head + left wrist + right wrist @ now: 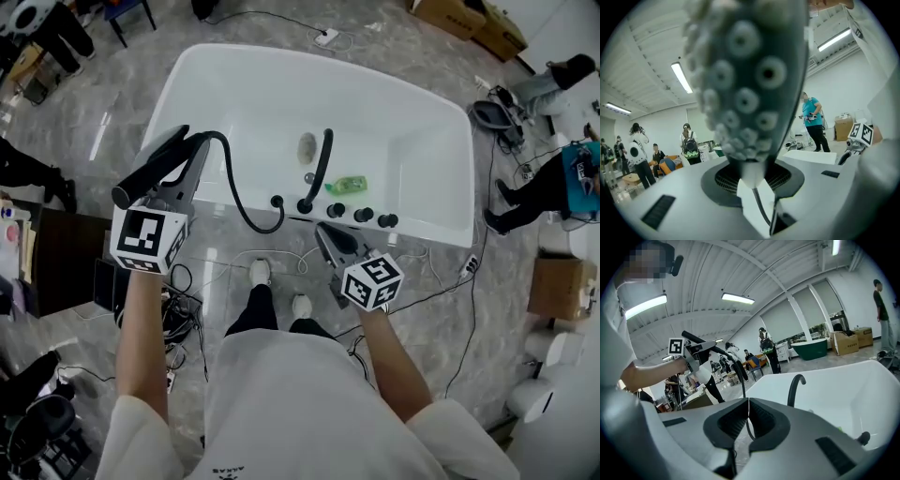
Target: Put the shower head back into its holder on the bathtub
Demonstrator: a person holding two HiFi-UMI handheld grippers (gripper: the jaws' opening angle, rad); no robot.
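Shower head point(141, 181) – clamped in left tool point(190, 150), left of bathtub point(412, 141) near side, hose point(239, 202) looping to tub's near rim. Right tool point(325, 232) – closed, empty, just near of faucet point(322, 164).

Near tub rim point(427, 232) crowded: faucet point(322, 164), knobs point(363, 215), hose loop point(246, 214) in way. Basin point(262, 108) beyond gives open room.

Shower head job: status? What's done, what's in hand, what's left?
Done: the shower head is picked up, clamped in the left tool. In hand: it is held clear of the bathtub rim, hose trailing to the deck; the right tool is shut and empty. Left: seating it in the holder, apparently where the hose meets the deck.
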